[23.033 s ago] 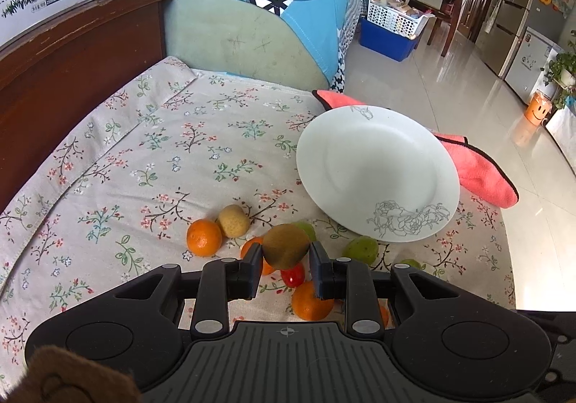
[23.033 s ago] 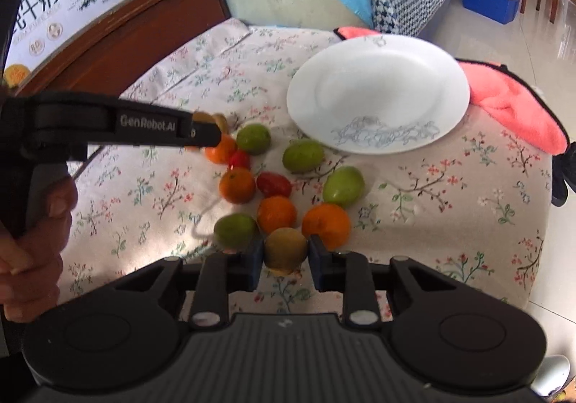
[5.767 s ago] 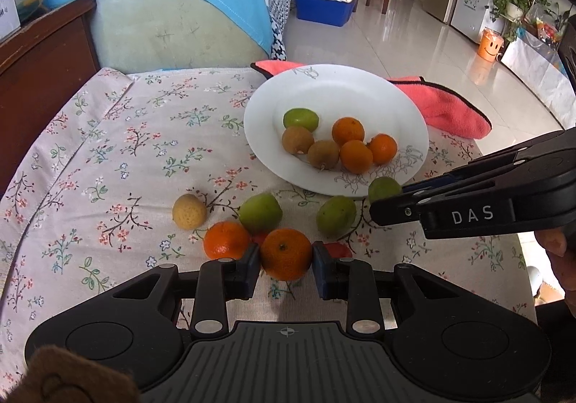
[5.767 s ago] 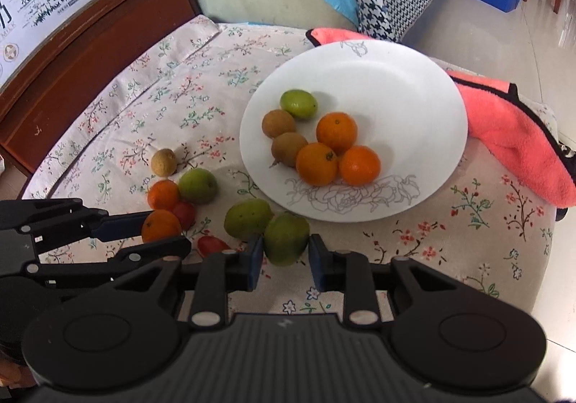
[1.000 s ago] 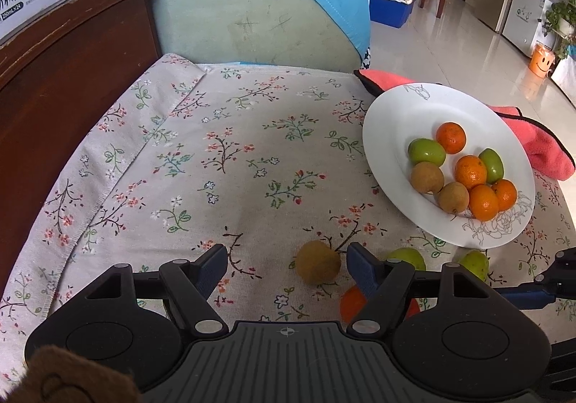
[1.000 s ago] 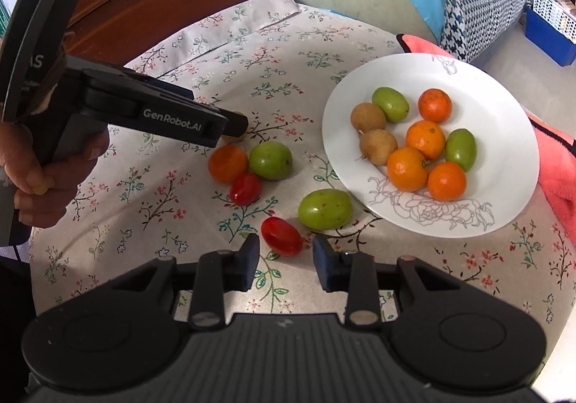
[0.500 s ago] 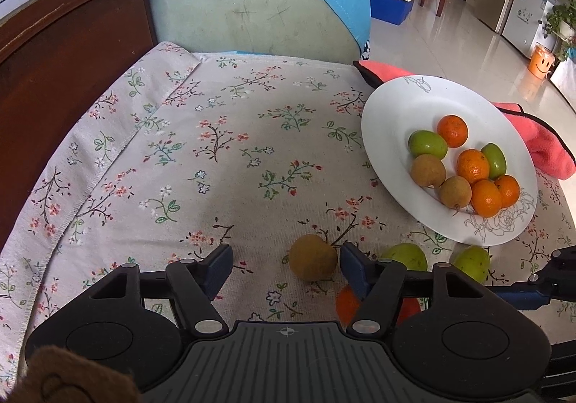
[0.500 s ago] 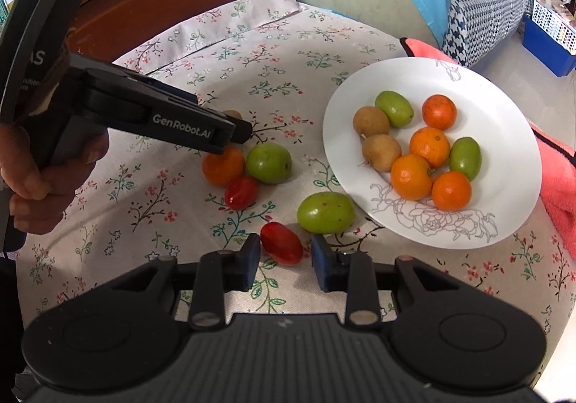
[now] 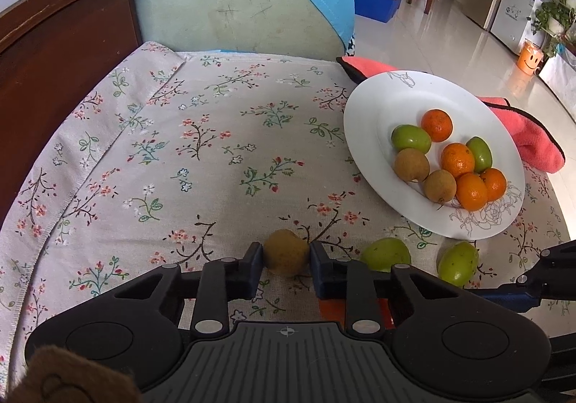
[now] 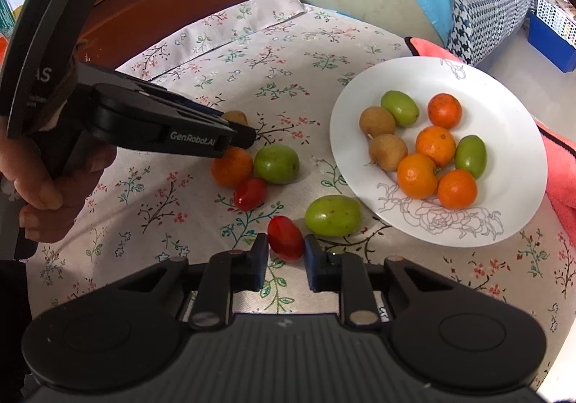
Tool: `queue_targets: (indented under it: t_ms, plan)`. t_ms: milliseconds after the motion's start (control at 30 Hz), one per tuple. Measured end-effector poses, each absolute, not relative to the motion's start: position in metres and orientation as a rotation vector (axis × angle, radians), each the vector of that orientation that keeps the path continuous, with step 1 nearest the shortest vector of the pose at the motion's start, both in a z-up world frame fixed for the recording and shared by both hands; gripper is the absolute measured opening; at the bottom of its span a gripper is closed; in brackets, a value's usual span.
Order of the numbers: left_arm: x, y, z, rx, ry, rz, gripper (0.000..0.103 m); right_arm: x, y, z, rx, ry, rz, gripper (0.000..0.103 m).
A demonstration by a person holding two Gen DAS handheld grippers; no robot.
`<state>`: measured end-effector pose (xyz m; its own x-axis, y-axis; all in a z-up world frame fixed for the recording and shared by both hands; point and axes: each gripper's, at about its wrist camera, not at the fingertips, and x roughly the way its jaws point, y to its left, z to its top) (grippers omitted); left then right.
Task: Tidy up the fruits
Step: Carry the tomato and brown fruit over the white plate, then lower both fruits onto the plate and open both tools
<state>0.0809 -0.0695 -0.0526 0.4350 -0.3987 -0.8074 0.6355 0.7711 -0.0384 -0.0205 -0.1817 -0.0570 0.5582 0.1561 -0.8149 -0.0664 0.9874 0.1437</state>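
The brown fruit [image 9: 287,252] at lower centre of the left wrist view is now clamped between the left gripper [image 9: 284,264] pads, which stood wide half a second ago. The red tomato [image 10: 286,238], long axis running upper left to lower right, sits between the right gripper [image 10: 285,261] fingers, touching the left one; the other stands just clear. Only the right wrist view shows the orange [image 10: 231,166] and second tomato [image 10: 250,193] left of the white plate [image 10: 518,122].
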Motion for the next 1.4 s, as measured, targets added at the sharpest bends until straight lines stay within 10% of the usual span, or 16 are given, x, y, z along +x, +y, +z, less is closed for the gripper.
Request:
queue_targets:
  t_ms: [1400]
  plan:
    - [0.055, -0.110, 0.007, 0.227, 0.686, -0.747, 0.025, -0.028, -0.270, 0.022, 0.216, 0.682, -0.076, 0.021]
